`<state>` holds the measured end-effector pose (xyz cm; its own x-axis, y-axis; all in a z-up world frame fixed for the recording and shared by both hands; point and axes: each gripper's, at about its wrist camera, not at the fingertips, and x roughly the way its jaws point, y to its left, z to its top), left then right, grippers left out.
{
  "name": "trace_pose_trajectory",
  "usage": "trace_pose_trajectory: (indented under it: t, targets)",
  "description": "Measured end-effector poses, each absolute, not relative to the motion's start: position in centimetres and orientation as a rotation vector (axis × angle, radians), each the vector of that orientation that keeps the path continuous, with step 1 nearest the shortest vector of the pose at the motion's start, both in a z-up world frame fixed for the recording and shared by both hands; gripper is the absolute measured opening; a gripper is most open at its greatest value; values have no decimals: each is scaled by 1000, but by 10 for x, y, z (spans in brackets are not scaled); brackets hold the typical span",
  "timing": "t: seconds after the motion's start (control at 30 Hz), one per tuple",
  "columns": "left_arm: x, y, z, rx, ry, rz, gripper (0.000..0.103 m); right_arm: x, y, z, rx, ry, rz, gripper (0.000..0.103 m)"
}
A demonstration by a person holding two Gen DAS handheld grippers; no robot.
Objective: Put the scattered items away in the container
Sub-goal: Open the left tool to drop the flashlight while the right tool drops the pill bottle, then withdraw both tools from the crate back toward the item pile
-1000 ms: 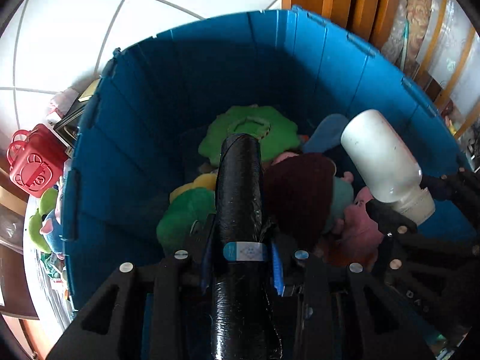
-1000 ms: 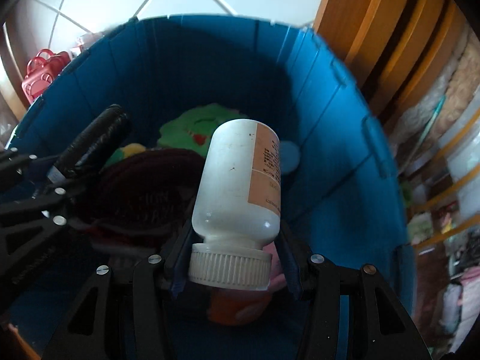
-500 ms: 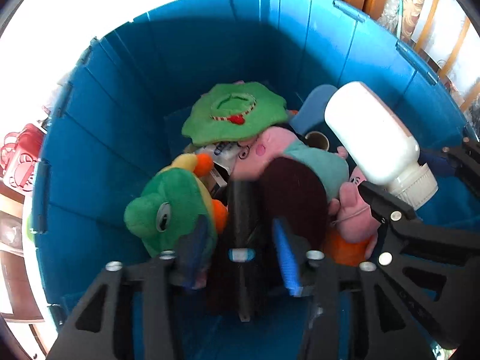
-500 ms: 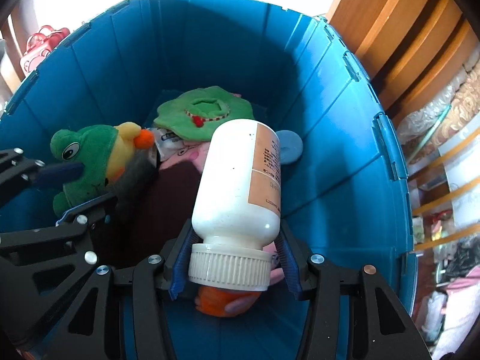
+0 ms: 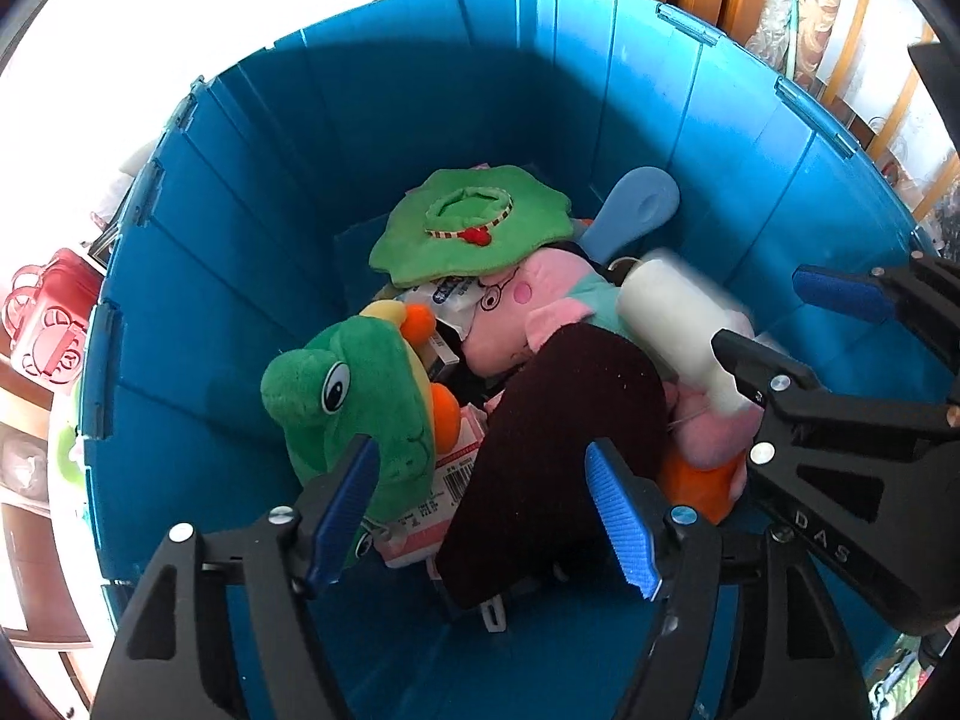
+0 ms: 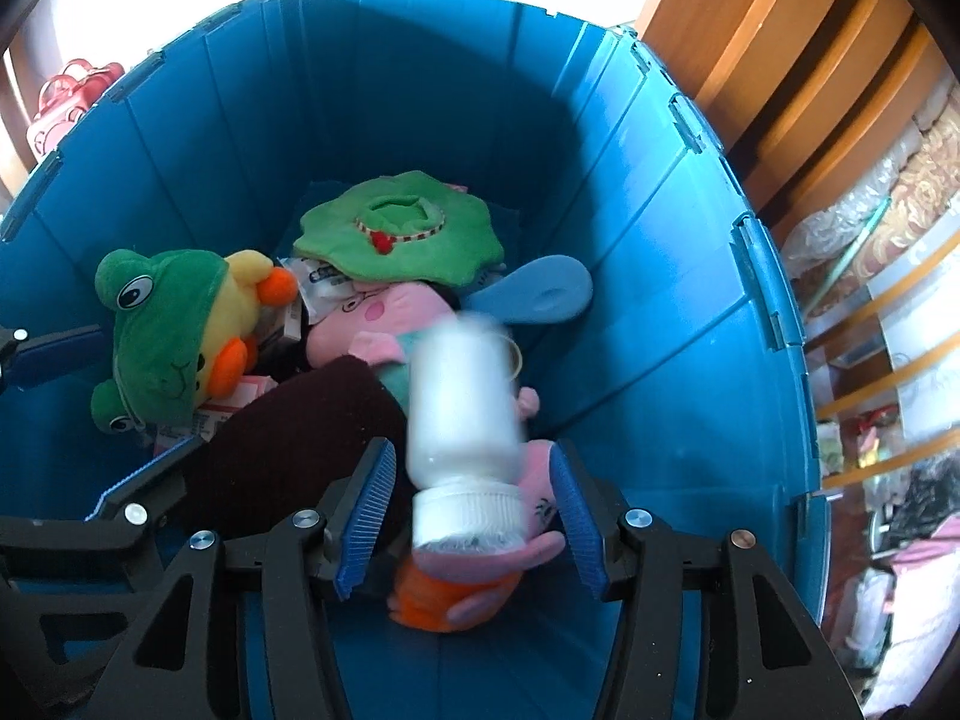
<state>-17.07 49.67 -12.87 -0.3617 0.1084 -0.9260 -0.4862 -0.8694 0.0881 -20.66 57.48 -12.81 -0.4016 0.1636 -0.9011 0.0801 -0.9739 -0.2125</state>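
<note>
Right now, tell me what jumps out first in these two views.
The white bottle, motion-blurred, drops free between the right gripper's parted pads into the blue bin. A green frog plush lies at the pile's left, beyond the left gripper, whose jaws have just been opening, with nothing held.

Bright white floor (image 5: 120, 60); wooden furniture (image 6: 780, 60) stands behind.
</note>
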Motion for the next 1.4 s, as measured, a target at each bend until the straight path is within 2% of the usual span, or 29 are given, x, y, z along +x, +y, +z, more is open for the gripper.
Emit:
trace_pose_trajectory:
  t: [0.2,0.3,0.37,0.53,0.67,1.1,1.4]
  targets:
    - [-168,492,-123,-1489,480,2279,71,-200,577,-123,-1672,-325,2597,61]
    - [-164,488,-119,-1467,457,2287,79,-194,579,-122,-1653,-313,2617,64]
    - [-157,486,-112,-1432,447,2297,80,-184,582,-115,-1616,-292,2649,66]
    - [-132,475,-94,-1324,400,2314,83,-156,584,-98,-1507,-291,2733,78]
    - [-108,467,-82,-1223,359,2347,93,-132,587,-87,-1423,-287,2791,80]
    - [-50,417,-53,-984,272,2549,93,-64,580,-70,-1094,-146,2983,84]
    - [-38,376,-47,-957,199,2653,93,-48,549,-64,-942,-16,3090,85]
